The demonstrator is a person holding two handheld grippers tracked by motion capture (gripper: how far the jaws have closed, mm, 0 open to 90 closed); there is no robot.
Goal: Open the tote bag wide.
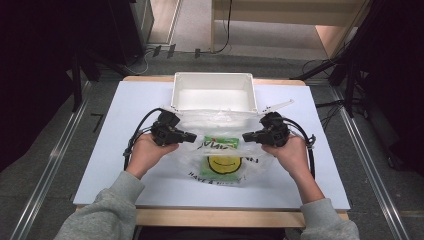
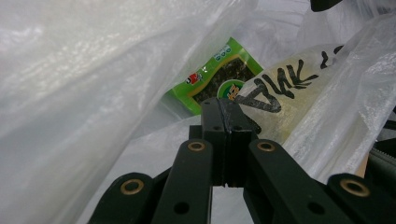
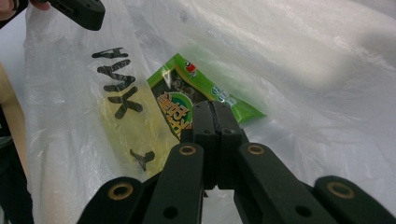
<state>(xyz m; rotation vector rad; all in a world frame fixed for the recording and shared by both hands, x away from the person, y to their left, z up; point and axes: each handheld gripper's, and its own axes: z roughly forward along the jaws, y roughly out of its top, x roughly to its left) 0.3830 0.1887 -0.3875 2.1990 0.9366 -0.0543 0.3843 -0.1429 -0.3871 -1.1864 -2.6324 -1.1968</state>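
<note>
The plastic bag (image 1: 220,150), clear film printed with a yellow smiley and black lettering, lies on the white table (image 1: 100,165) just near of the empty white bin (image 1: 212,92), with a green snack packet (image 1: 220,142) inside it. In the high view the left gripper (image 1: 190,136) pinches the bag's left mouth edge and the right gripper (image 1: 248,136) pinches the right one, holding the opening spread between them.

In the left gripper view the jaws stand pressed together, film apparently nipped between them; the packet (image 2: 212,77) shows beyond through the bag (image 2: 84,84).

In the right gripper view the jaws are likewise closed tight on the film (image 3: 299,70), with the packet (image 3: 187,93) lying past the tips.

The bag looks very light, limp and slippery, and should sag and crumple if released. The rim or handle loops seem the best place to hold; the thin film could tear under a hard pull.
</note>
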